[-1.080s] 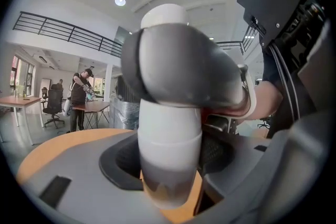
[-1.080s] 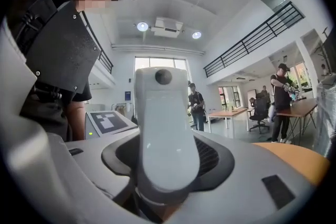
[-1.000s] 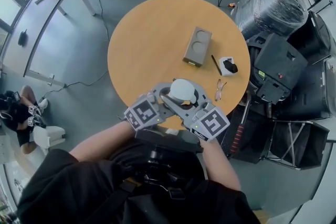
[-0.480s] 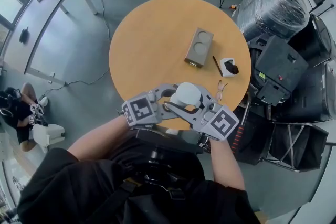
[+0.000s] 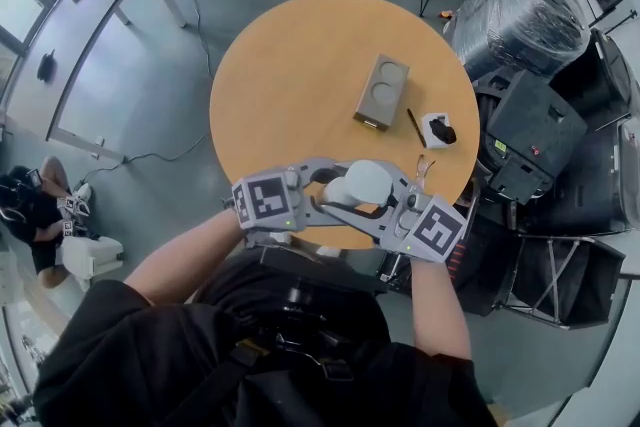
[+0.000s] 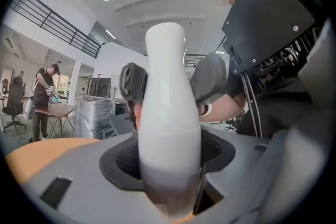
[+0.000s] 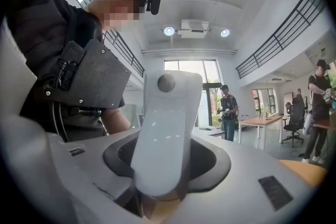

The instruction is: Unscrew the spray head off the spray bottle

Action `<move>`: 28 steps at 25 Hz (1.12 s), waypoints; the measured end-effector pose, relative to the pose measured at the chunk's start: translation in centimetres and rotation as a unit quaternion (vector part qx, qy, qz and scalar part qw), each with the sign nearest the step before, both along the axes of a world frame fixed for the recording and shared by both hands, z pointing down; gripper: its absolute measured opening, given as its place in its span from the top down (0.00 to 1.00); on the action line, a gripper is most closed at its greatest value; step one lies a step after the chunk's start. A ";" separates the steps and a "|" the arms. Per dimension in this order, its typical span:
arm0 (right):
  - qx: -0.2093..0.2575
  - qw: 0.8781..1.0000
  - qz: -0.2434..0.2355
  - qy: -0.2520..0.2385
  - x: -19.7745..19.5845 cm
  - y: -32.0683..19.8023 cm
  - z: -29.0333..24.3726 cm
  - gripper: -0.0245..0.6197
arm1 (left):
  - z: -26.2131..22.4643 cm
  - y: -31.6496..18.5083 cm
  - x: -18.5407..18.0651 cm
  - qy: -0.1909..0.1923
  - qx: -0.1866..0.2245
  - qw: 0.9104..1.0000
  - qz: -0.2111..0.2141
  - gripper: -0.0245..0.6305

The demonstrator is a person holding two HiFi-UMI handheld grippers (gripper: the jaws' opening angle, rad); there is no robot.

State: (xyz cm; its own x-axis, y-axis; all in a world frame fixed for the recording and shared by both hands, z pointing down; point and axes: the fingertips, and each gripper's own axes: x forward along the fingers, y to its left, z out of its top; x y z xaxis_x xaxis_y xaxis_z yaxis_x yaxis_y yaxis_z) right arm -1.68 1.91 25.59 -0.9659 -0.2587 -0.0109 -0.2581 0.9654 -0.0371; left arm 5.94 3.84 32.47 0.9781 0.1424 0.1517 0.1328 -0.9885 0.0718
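Counter (image 5: pixel 290 65), round and wooden, fills the middle of the head view. Over its 6 o'clock edge the white spray bottle (image 5: pixel 365 179) sits between the two tools. The left tongs (image 5: pixel 328 193) reach it from 9 o'clock and the right tongs (image 5: pixel 378 200) from 4 o'clock, each with a marker cube at its rear. From the bottle, a grey block (image 5: pixel 380 92) with two round hollows lies at 12 o'clock. A dark pen (image 5: pixel 413 125) lies between 1 and 2 o'clock, a small white holder (image 5: pixel 437 129) with something black in it at 2 o'clock, and a pair of glasses (image 5: pixel 420 165) at 3 o'clock.

In the left gripper view the bottle's smooth white body stands up the middle of the frame. Its wide end is down at 6 o'clock and it narrows toward 12 o'clock. The left tongs are clamped on that wide end, with the dark pads pressing it from 8 and 4 o'clock. Behind the narrow part, the dark fingers (image 6: pixel 134 81) of the right tongs show at 10 and 2 o'clock.

In the right gripper view the right tongs are closed on the white spray head (image 7: pixel 163 139), its lower end squeezed between the dark pads. A round grey spot sits near the head's 12 o'clock end. The person's black-clad body fills the 10 o'clock side.
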 end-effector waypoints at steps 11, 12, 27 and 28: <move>-0.044 0.989 0.136 -0.023 0.4 -4.6 -1.2 0.54 | 1.3 -3.9 -0.9 -0.031 0.039 0.991 -0.125 0.51; -0.042 0.988 0.146 -0.013 0.4 -4.7 -1.0 0.56 | 1.6 -4.2 -0.8 -0.037 0.040 0.988 -0.143 0.51; -0.025 1.000 0.014 0.007 -0.9 -1.2 -1.4 0.67 | 0.7 -0.7 -1.2 0.014 0.024 1.000 0.014 0.52; -0.025 1.000 0.001 0.003 -0.9 -0.9 -1.5 0.67 | 0.6 -0.4 -1.3 0.019 0.018 0.999 0.027 0.52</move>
